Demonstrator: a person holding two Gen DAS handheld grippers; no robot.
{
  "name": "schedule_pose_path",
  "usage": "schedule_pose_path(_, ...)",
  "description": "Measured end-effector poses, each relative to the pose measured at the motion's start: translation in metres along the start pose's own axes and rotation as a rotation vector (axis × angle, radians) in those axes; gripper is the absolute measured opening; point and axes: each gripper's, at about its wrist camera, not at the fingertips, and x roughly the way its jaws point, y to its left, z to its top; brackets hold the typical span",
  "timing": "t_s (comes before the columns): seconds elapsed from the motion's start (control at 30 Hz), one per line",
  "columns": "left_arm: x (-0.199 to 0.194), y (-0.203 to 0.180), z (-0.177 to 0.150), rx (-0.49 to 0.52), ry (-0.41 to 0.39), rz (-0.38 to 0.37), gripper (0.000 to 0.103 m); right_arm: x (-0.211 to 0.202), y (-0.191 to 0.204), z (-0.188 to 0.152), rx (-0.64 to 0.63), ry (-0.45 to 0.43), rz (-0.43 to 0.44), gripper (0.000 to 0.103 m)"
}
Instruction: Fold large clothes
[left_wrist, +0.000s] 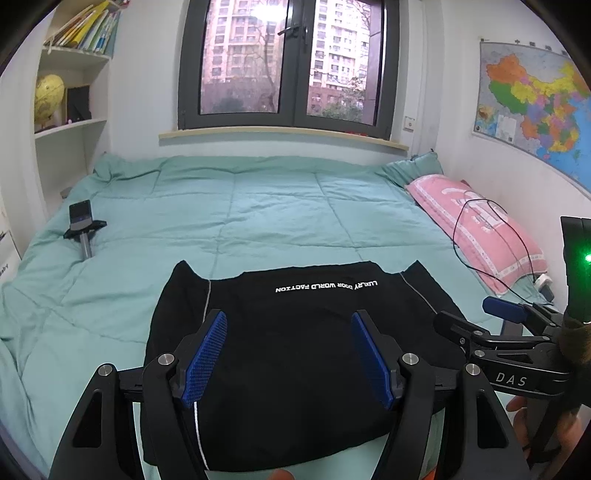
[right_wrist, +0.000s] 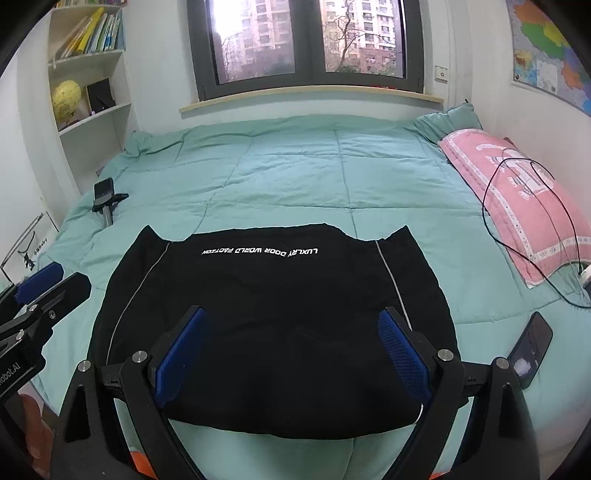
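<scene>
A black garment (left_wrist: 288, 343) with white lettering and thin white side stripes lies folded flat on the green quilt near the bed's front edge; it also shows in the right wrist view (right_wrist: 273, 317). My left gripper (left_wrist: 289, 325) is open and empty, held just above the garment's near part. My right gripper (right_wrist: 293, 325) is open and empty, also above the garment's near part. The right gripper shows at the right edge of the left wrist view (left_wrist: 476, 317), and the left gripper at the left edge of the right wrist view (right_wrist: 48, 288).
The green quilt (left_wrist: 258, 206) covers the bed. A pink pillow (right_wrist: 517, 199) with a black cable lies at the right. A phone (right_wrist: 530, 349) lies near the garment's right side. A black stand (right_wrist: 107, 201) lies at the left. Shelves and window stand behind.
</scene>
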Motion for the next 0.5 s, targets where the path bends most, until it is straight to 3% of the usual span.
schedule_pose_path(0.5,-0.0034,0.0062,-0.0021,0.001,-0.018,0.027,0.071,-0.0025,0.0032,-0.0038,-0.011,-0.01,0.003,0.094)
